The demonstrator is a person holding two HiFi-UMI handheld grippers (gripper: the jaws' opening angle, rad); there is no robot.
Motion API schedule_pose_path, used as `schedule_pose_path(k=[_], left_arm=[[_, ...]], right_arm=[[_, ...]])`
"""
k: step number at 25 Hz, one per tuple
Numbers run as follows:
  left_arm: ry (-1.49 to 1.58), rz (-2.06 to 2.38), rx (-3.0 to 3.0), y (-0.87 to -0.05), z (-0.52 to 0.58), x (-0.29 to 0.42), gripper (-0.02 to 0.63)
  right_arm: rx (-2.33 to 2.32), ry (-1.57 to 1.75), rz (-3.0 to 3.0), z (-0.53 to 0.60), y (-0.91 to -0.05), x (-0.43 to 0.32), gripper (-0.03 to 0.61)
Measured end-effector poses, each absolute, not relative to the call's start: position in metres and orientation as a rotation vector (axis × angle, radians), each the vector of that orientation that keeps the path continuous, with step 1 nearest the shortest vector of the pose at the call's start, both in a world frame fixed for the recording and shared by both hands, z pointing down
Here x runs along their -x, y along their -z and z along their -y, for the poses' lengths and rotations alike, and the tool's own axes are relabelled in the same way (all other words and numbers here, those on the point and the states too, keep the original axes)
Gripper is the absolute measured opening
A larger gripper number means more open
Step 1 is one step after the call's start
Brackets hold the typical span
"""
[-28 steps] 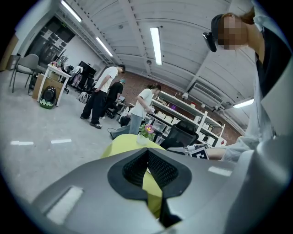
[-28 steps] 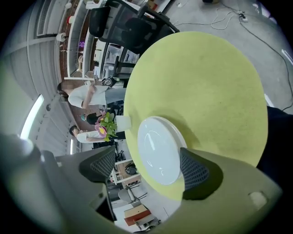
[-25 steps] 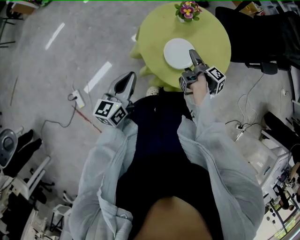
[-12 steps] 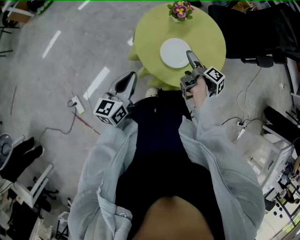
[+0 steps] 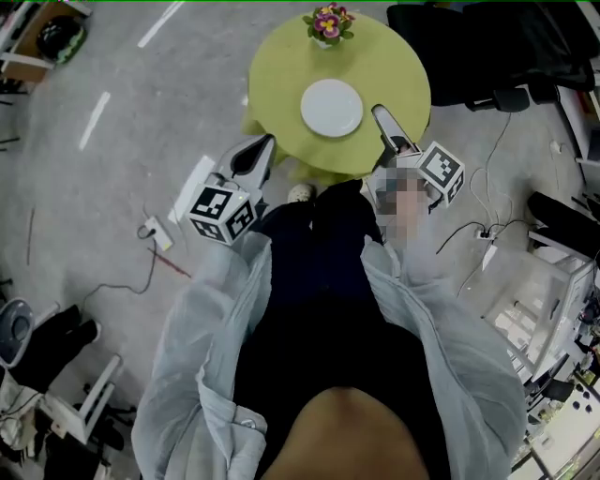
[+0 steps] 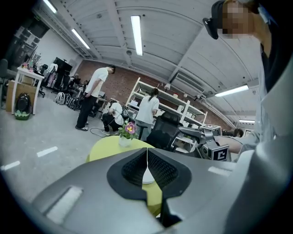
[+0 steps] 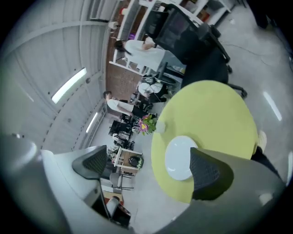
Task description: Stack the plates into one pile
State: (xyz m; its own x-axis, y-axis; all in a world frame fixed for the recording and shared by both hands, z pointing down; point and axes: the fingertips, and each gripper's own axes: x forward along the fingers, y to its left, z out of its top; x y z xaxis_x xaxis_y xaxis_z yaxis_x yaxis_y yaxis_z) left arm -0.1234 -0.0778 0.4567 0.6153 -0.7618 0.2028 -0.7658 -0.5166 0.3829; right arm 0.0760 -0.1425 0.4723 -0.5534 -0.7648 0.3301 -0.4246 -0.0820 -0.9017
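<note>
A white plate pile [image 5: 331, 107] lies in the middle of a round yellow-green table [image 5: 281, 66]; I cannot tell how many plates it holds. In the right gripper view the plate pile [image 7: 176, 157] shows between the spread jaws, well beyond them. My right gripper [image 5: 386, 122] hangs over the table's near right edge, open, with nothing in it and clear of the pile. Its two pads stand far apart in its own view [image 7: 149, 167]. My left gripper [image 5: 258, 155] is off the table's near left edge, shut and empty, its jaws meeting [image 6: 147, 167].
A small pot of flowers [image 5: 326, 23] stands at the table's far edge. Black chairs [image 5: 487, 47] crowd the back right. Cables and a power strip [image 5: 155, 232] lie on the floor at left, and a clear box [image 5: 534, 309] at right. People [image 6: 94, 98] stand by the shelves beyond.
My right gripper has come away from the plate's right rim, risen and rolled, and drawn back to the table's edge. The left gripper has lifted slightly.
</note>
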Motion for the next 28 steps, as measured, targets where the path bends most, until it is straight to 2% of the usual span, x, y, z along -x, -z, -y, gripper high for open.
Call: schedule_pose_path(k=[8,15,16,20,27,28], left_arm=[[-0.065,1.168,-2.465,-0.431,0.097,0.100,0.006],[-0.117,1.121,-2.538,-0.417,0.111,0.070,0.009],[-0.123,1.118,-2.547,-0.414,0.113,0.066,0.011],[-0.154,1.108,-2.588,-0.404,0.117,0.048,0.025],[-0.158,1.088,-2.610,-0.398,0.119,0.034,0.026],[-0.161,1.083,-2.611,-0.399,0.117,0.032,0.026]], right_arm=[[1.483,1.212,-2.270,0.131,-0.414,-0.094,0.563],[1.662,0.851,-2.610,0.114,-0.406,-0.107,0.561],[1.690,0.795,-2.638,0.111,-0.404,-0.111,0.546],[1.776,0.648,-2.644,0.106,-0.395,-0.128,0.382],[1.828,0.560,-2.595,0.105,-0.388,-0.140,0.007],[1.833,0.565,-2.602,0.104,-0.389,-0.140,0.002]])
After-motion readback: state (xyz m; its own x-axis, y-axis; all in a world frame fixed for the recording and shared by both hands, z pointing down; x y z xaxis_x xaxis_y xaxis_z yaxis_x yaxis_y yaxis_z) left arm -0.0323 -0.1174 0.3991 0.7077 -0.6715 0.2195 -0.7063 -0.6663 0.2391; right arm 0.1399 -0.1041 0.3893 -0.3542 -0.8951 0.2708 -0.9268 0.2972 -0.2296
